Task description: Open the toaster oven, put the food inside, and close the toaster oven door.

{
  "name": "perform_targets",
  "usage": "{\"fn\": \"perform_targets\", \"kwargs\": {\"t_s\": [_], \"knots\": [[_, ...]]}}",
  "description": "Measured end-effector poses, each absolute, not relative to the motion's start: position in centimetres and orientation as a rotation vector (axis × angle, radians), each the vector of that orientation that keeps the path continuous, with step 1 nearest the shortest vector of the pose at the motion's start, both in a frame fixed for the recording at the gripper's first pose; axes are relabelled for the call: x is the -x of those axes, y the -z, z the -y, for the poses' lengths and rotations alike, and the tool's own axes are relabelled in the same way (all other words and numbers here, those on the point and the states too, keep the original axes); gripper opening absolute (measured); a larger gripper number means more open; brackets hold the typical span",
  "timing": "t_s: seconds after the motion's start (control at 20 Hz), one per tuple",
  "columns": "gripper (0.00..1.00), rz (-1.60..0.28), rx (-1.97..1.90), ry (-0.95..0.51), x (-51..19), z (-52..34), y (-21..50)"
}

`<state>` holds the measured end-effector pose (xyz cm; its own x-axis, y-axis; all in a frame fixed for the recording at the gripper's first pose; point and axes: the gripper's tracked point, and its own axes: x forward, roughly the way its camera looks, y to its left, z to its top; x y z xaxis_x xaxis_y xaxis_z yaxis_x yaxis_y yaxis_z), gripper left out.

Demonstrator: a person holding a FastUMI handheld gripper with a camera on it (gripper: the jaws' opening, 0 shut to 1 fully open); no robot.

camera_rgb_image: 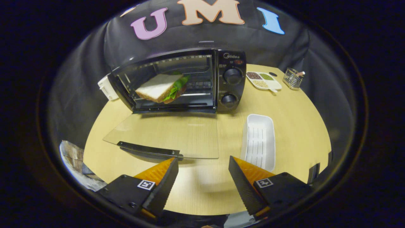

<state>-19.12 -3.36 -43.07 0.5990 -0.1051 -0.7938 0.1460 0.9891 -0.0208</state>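
Wooden table (294, 126) under open-door toaster oven (227, 79), gripper (203, 164) agape, empty

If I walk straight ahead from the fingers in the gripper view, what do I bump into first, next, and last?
Open fingers with nothing between them → door handle → glass door lying flat → sandwich inside the toaster oven.

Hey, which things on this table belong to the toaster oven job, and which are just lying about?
For the job: toaster oven, its open glass door, the sandwich inside, the open hand-held gripper.

Lying about: white tray, divided dish of grains, wire holder.
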Motion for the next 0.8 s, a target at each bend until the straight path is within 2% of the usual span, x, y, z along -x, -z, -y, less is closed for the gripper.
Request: {"fn": "perform_targets", "kwargs": {"t_s": [0.8], "knots": [[0.99, -0.716, -0.125, 0.127, 12.3, 4.0, 35.8]]}}
